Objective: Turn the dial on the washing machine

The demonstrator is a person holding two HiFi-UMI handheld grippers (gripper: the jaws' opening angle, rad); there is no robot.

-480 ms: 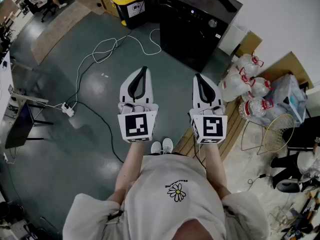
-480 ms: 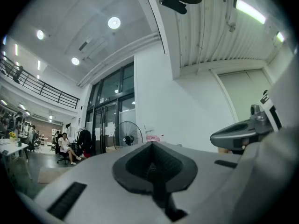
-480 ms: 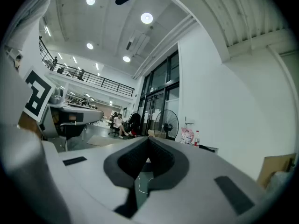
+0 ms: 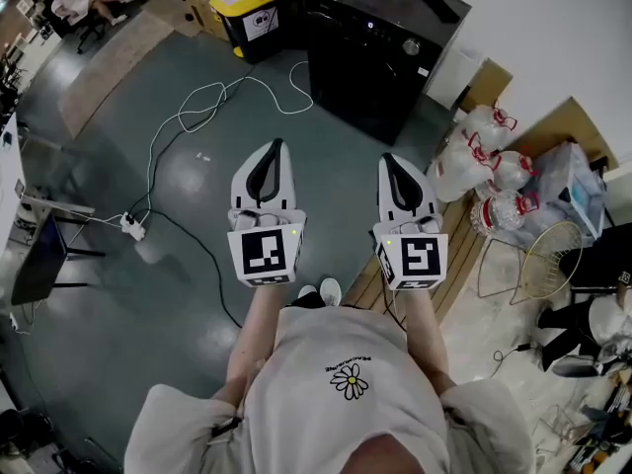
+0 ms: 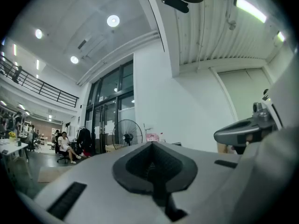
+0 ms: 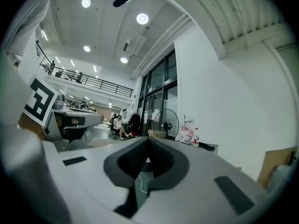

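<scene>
The black washing machine (image 4: 375,62) stands against the white wall at the top of the head view, with its round silver dial (image 4: 412,46) on the front panel near the top right. It is still a few steps ahead of both grippers. My left gripper (image 4: 274,147) and right gripper (image 4: 387,160) are held side by side at waist height over the floor, pointing toward the machine. Both are shut and hold nothing. In the left gripper view the left gripper (image 5: 152,146) has its black pads pressed together. The right gripper (image 6: 148,142) looks the same in its own view.
A white cable (image 4: 197,107) loops over the green floor to a power strip (image 4: 131,227) on the left. A yellow-lidded bin (image 4: 252,8) stands left of the machine. Large water bottles (image 4: 489,161), a gold wire frame (image 4: 548,260) and wooden boards (image 4: 449,265) crowd the right.
The person has taken a small step forward. Both grippers sit slightly lower in the head view, still shut and side by side.
</scene>
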